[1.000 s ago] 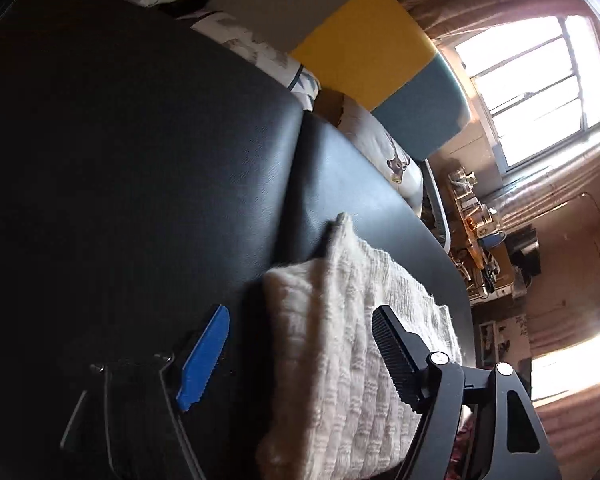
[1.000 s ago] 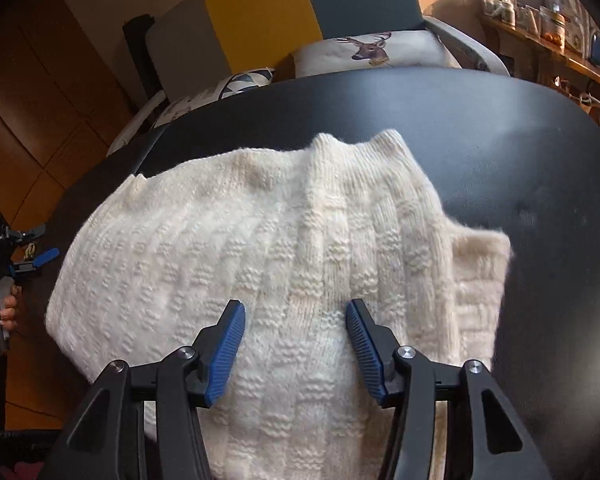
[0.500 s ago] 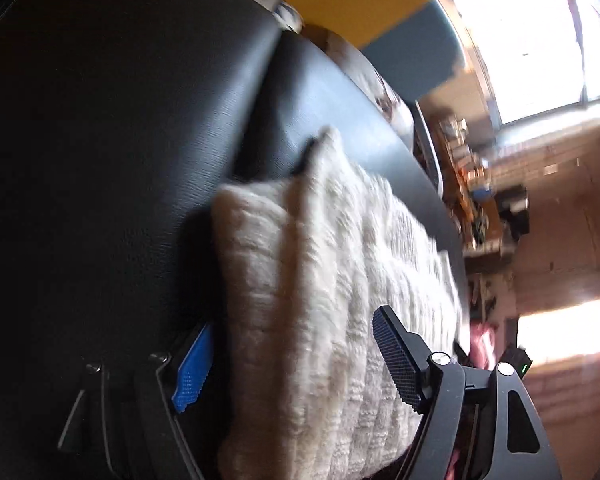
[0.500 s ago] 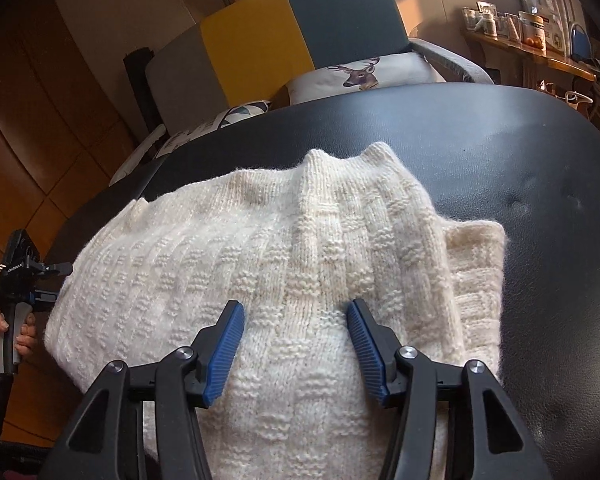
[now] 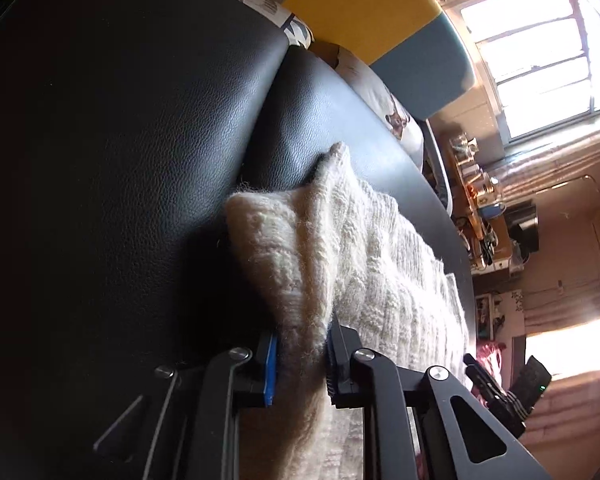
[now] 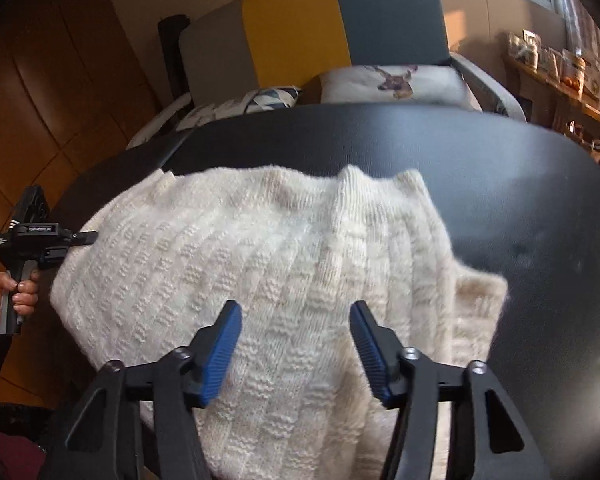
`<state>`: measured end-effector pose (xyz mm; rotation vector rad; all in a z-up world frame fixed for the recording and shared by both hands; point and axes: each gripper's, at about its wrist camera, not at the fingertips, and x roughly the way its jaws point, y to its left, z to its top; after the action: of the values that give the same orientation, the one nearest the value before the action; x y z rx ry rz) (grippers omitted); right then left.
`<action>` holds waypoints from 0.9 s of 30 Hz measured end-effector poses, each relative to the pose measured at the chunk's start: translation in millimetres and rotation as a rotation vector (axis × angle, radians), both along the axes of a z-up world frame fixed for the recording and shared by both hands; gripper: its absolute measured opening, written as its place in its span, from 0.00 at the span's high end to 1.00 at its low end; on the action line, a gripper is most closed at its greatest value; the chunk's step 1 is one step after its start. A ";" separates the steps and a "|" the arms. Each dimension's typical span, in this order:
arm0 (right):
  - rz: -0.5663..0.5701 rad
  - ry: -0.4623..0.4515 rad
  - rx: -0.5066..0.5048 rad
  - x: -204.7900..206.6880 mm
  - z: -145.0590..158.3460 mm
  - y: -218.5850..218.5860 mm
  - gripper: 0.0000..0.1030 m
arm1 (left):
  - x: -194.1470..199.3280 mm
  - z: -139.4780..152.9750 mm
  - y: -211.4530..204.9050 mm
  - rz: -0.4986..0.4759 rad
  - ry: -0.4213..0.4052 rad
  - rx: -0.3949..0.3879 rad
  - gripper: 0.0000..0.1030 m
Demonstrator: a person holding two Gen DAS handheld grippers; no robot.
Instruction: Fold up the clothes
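Closed since before, left claw (image 5: 300, 354) pinches the sweater (image 5: 340, 248) edge.

Cream knitted sweater (image 6: 284, 264), folded, rumpled, flat on black leather surface (image 6: 520, 184), one edge pinched up.

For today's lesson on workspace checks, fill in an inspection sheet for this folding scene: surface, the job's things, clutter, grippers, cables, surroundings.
Surface: black leather top, with a seam between two panels in the left wrist view.
Job's things: cream knit sweater lying on the top, partly folded, one layer sticking out at its right side.
Clutter: nothing seen on the top besides the sweater.
Grippers: left gripper shut on the sweater's edge; right gripper open, poised over the knit.
Cables: nothing seen.
Surroundings: chair in grey, yellow and teal behind the top; deer cushion on it; shelf with jars to the right; bright window.
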<state>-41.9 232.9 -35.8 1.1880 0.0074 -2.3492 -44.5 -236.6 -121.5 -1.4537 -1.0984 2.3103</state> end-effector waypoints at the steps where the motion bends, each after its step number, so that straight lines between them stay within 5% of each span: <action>1: 0.026 0.023 0.017 -2.1 8.7 2.9 0.48 | -1.0 -0.9 -0.3 0.006 -0.003 0.001 0.83; 5: 0.159 -0.001 0.165 -21.4 9.9 3.4 0.48 | -4.4 -4.5 -3.9 0.036 -0.015 0.015 0.82; 10: 0.338 -0.157 0.286 -33.9 -26.0 2.8 0.49 | -13.4 -1.7 -2.9 0.044 -0.022 -0.003 0.82; 15: 0.335 -0.202 0.214 -37.5 -40.9 14.0 0.46 | -22.9 8.4 1.5 0.016 -0.022 -0.034 0.83; 27: 0.255 -0.156 0.202 -17.9 -42.9 17.2 0.44 | -25.7 70.0 17.7 0.019 0.092 0.266 0.84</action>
<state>-59.8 250.1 -78.7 1.3751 0.3301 -2.0661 -70.2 -218.9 -51.6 -1.2316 -1.3379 2.1206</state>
